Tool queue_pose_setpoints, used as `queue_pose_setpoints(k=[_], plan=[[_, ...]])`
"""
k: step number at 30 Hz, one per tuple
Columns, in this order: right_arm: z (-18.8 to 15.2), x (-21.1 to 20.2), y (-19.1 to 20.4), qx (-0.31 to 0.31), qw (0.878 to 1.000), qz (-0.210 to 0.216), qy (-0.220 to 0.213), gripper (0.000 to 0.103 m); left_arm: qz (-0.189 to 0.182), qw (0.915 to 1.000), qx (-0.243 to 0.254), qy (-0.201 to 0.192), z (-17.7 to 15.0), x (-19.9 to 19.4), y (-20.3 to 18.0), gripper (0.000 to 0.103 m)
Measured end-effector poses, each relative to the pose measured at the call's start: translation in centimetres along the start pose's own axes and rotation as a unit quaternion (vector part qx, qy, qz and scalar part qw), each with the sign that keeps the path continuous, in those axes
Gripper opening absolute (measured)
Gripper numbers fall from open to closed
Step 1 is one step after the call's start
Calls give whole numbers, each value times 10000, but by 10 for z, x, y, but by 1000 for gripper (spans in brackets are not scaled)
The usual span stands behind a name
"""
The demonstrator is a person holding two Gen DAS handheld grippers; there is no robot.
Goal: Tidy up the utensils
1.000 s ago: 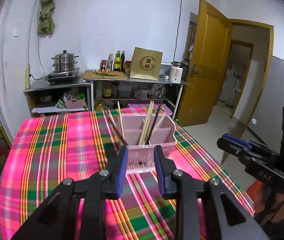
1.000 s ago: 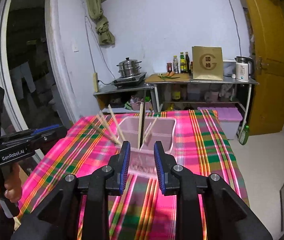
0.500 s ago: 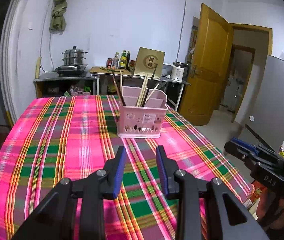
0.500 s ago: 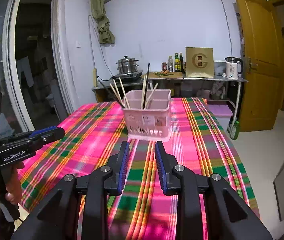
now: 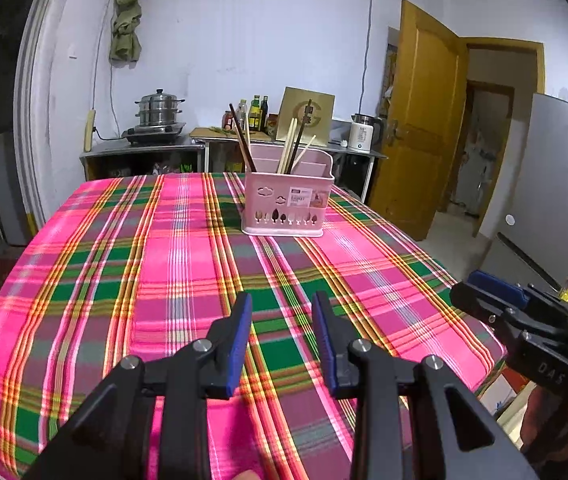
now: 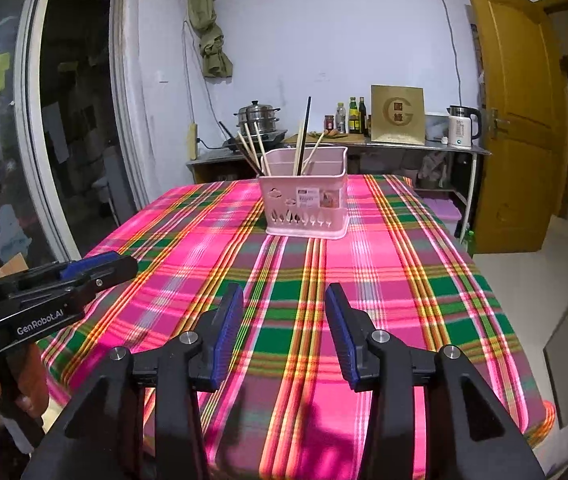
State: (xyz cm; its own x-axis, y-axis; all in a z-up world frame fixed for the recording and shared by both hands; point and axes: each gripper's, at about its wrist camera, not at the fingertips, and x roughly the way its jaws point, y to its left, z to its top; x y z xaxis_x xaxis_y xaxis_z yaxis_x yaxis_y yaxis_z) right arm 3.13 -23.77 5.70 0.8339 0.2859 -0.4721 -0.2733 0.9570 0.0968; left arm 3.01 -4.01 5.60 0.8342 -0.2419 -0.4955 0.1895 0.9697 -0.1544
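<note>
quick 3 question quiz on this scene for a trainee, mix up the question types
1. True or false: the left tongs hold a chopstick.
2. Where are the chopsticks? A) flat on the tablecloth B) standing in the pink holder C) in the right tongs
3. Fill in: the holder stands on a plaid ____.

Key: 1 false, both tongs are open and empty; 2 B; 3 tablecloth

Ahead of you the utensil holder [image 5: 287, 208] stands on the tablecloth [image 5: 172, 264] toward the table's far end, with chopsticks [image 5: 292, 146] standing in it. Behind the table, a counter [image 6: 395, 144] along the wall carries a steamer pot [image 5: 159, 108] at left, bottles [image 5: 258, 112] in the middle and a kettle [image 5: 363, 133] at right. The door [image 5: 419, 128] is right of the counter.
</note>
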Motion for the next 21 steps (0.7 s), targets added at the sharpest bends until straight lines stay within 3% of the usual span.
queue_pose_setpoints(k=[21], plan=[[-14,2,3,-73,9999,-70,60,44,82,9999,18,146,-16,2,-6,32]])
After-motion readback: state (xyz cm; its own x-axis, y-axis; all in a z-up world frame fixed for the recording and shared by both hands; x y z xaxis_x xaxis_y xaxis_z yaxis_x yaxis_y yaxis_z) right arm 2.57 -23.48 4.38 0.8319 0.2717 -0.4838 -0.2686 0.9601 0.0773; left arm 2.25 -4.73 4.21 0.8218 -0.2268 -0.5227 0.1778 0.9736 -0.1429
